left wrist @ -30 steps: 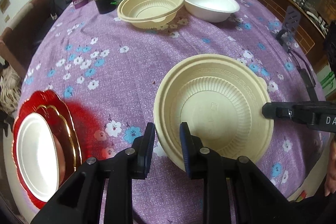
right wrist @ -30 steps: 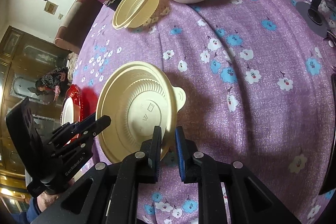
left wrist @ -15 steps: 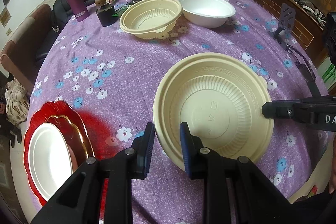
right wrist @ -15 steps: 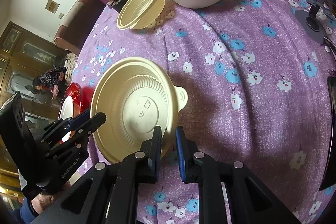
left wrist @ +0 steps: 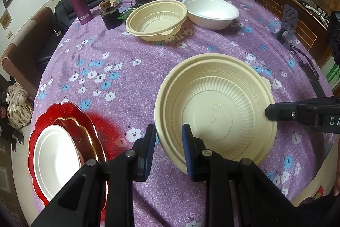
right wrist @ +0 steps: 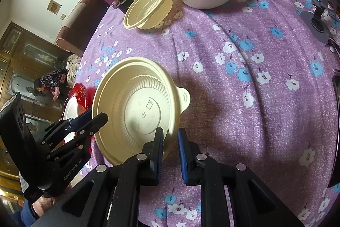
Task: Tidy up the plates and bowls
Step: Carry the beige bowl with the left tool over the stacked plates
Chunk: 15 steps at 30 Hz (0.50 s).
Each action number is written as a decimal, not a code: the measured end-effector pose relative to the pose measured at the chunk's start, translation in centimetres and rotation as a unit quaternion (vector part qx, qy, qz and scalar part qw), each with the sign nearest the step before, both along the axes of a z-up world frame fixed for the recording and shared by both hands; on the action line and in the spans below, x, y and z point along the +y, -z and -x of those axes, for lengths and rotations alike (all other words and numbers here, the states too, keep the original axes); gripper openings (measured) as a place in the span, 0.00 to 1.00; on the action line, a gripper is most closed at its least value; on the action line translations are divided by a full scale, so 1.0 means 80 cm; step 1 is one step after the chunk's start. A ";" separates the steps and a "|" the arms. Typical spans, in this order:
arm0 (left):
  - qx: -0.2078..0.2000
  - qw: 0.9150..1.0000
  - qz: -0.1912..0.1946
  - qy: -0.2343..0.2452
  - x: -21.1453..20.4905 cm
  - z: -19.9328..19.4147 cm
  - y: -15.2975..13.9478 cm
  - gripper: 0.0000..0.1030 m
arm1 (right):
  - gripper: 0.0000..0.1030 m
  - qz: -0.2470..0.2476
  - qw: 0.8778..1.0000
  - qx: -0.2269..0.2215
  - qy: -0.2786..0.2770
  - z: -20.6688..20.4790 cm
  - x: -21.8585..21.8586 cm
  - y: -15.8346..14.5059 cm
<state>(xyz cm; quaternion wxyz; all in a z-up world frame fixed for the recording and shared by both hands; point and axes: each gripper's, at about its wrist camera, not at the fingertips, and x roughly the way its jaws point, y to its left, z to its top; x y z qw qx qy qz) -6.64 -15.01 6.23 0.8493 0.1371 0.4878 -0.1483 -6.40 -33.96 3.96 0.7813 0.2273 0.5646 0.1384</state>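
Purple flowered tablecloth [left wrist: 102,61], crowded far edge. Near edge: cream bowl [left wrist: 214,112], seemingly 2 nested, pinched by both tools. Left gripper [left wrist: 169,137] clamped on rim nearest its camera, 1 pad inside, 1 outside. Right gripper [right wrist: 170,142] clamped on opposite rim. Versus 1 second back: same grips, bowl raised slightly, more room in view, so likely mid-carry toward second cream bowl [left wrist: 157,16] beside white bowl [left wrist: 212,12]. Red plate stack [left wrist: 63,154] untouched at left. Bowl's underside hidden; lifted clear or resting, cannot tell. Right tool's pads cut off in left view.
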 end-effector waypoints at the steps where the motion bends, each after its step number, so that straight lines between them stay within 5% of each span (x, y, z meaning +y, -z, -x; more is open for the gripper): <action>1: 0.000 1.000 0.000 0.000 0.001 0.000 0.000 0.23 | 0.15 0.000 1.000 -0.001 0.000 0.000 0.002 -0.001; 15: -0.012 1.000 0.005 0.004 0.010 0.006 -0.009 0.23 | 0.15 -0.002 1.000 -0.010 0.007 0.005 0.009 -0.013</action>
